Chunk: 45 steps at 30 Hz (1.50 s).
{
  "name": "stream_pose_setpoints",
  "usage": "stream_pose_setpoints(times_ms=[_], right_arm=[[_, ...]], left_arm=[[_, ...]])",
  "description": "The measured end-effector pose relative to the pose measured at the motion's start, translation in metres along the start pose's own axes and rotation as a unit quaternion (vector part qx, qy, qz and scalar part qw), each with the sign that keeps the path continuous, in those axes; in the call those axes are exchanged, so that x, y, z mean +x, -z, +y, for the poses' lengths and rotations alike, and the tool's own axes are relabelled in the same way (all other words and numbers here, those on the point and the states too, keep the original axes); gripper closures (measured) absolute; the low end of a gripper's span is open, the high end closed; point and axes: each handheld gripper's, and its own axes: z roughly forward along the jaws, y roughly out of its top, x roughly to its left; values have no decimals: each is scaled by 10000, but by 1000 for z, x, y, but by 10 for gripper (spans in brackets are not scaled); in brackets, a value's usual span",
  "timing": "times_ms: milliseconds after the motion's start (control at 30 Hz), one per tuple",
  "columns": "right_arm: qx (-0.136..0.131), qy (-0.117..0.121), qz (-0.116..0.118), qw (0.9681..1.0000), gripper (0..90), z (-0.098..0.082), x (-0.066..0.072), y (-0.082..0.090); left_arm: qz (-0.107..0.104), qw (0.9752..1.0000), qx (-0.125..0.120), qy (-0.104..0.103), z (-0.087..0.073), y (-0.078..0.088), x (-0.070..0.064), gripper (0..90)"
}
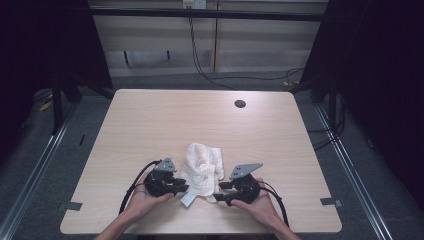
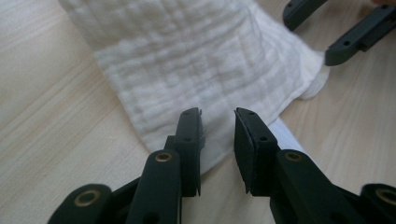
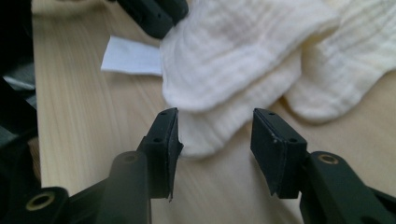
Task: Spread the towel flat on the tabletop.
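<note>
Both grippers flank white cloth (image 1: 202, 170): L gripper (image 2: 218, 122) jaws apart over cloth's edge. R gripper (image 3: 215, 128) jaws apart too, nothing clamped; I see cloth's white tag (image 3: 130, 57) beside it.

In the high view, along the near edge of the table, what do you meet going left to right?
Left gripper in the person's left hand → white crumpled cloth → right gripper in the right hand. Each gripper's fingers point inward at the cloth's near edge.

White cloth (image 1: 202, 167) between apparently open grippers.
</note>
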Motion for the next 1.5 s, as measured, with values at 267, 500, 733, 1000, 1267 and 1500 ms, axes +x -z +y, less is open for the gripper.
stream_pose_setpoints(times_ms=[267, 500, 733, 1000, 1267, 1500], right_arm=[[24, 208, -44, 9998, 535, -3, 5, -1], [-434, -33, 111, 9990, 551, 3, 1, 4], [-85, 306, -188, 9993, 535, 0, 10, -11], [-66, 633, -297, 9975, 697, -9, 18, -4], [-136, 89, -76, 9998, 891, -9, 4, 2], [-315, -267, -50, 9991, 890, -6, -17, 19]], left_arm=[[30, 10000, 11, -19, -1, -1, -1, 700], [35, 10000, 6, -36, -3, -1, -1, 699], [41, 10000, 36, -52, -2, -1, -2, 678], [70, 9999, 38, -80, -3, -1, -3, 678], [18, 9999, -72, -131, 0, 4, -7, 645], [-243, 9964, -572, -580, 26, 11, -36, 672]])
